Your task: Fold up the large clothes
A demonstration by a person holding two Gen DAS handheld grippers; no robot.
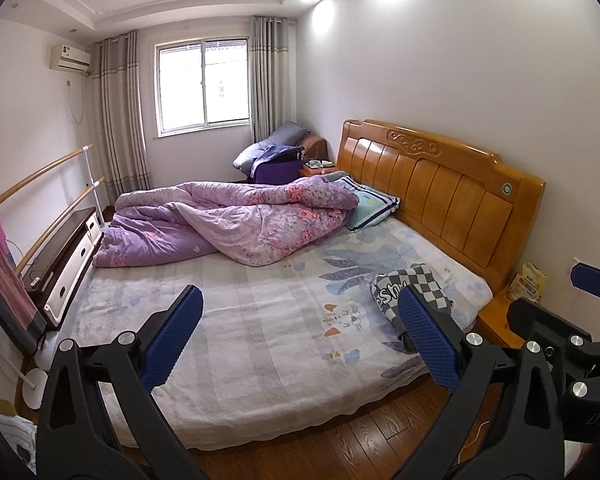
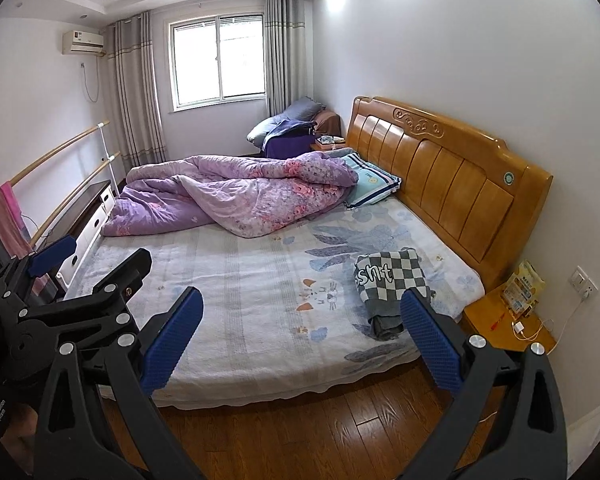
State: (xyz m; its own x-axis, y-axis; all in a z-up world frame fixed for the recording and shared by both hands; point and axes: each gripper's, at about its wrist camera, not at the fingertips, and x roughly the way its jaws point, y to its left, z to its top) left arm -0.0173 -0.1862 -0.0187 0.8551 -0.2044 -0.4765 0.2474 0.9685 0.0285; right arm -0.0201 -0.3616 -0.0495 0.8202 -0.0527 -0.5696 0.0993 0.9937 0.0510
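Both claws released, held back from the bed.
Bed [image 2: 236, 280] carries a purple floral quilt [image 2: 236, 192]; folded checkered garment [image 2: 392, 280], probably a shirt, lies near the headboard [image 2: 440, 176]. Left claw [image 1: 300, 340], right claw [image 2: 302, 340] empty.

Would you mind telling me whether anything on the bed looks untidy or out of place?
Only the purple floral quilt, heaped in a crumpled bundle across the far side of the bed. The checkered garment lies neatly folded near the headboard.

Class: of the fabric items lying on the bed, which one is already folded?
The black-and-white checkered garment near the headboard: a compact folded stack, whereas the purple floral quilt is a rumpled heap.
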